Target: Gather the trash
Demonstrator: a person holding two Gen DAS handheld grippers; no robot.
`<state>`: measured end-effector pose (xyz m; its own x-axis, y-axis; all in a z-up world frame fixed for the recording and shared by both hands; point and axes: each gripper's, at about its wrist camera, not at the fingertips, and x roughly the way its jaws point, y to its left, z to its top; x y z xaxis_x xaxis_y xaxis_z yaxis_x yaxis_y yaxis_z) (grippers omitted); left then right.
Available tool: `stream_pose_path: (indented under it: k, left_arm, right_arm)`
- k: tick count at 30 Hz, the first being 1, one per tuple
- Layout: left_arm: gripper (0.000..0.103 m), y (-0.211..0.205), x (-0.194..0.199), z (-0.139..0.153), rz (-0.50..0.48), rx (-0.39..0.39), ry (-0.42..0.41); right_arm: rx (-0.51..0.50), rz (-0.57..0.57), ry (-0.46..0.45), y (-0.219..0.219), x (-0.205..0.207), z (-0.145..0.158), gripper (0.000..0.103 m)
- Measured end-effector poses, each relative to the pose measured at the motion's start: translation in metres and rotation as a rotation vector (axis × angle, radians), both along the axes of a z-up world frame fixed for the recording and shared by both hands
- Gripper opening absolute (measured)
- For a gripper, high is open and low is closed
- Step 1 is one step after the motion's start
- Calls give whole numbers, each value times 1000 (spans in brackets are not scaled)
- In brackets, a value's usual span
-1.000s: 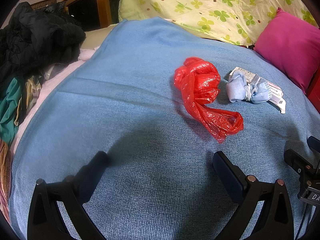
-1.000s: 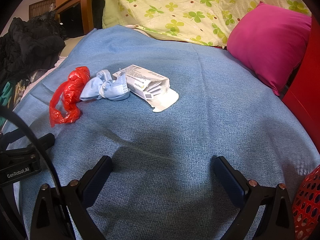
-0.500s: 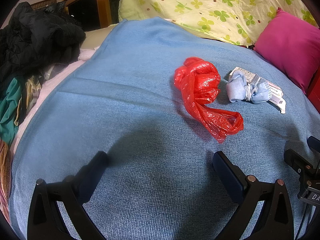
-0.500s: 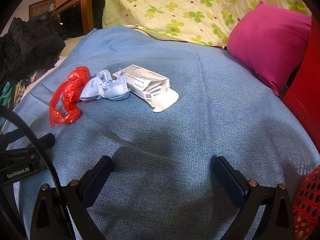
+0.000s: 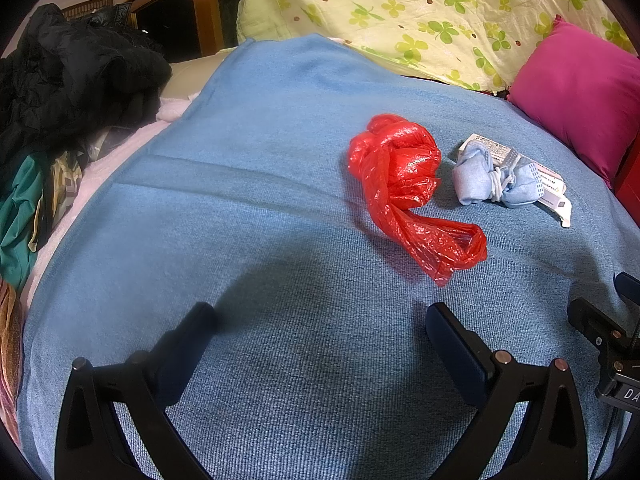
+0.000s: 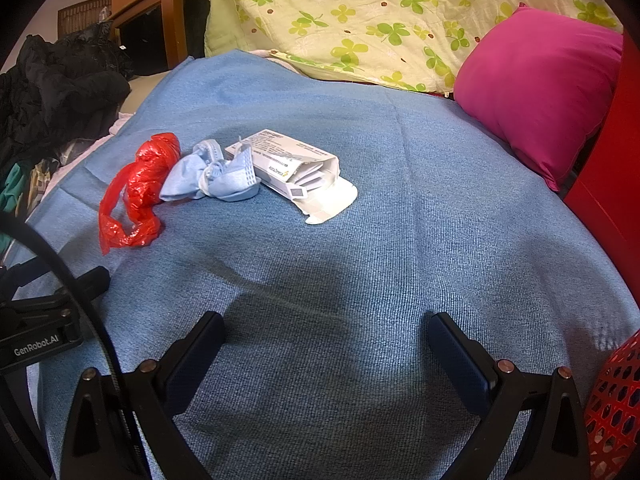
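Lying lengthwise, red plastic bag [image 5: 404, 184] trails its tail toward left gripper [image 5: 320, 320].

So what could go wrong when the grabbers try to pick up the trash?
The red bag is thin and crumpled, with a loose tail, so a pinch might catch only a flap and let it slip. The mask lies against the box, so grabbing one could drag the other. Both the left gripper and right gripper are open over the soft blanket and might pinch it too.
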<state>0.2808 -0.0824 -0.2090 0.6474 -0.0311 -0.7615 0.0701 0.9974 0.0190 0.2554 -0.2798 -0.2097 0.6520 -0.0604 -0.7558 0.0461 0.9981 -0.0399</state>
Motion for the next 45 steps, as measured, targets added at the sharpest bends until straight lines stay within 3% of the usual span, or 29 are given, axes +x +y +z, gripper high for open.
stream_pose_path:
  k: [37, 45]
  left_arm:
    - [103, -1, -1, 1, 2, 1, 0]
    - [103, -1, -1, 0, 2, 0, 0]
  right_arm:
    - [-3, -4, -1, 1, 0, -1, 103]
    - [11, -44, 33, 3, -1, 1, 103]
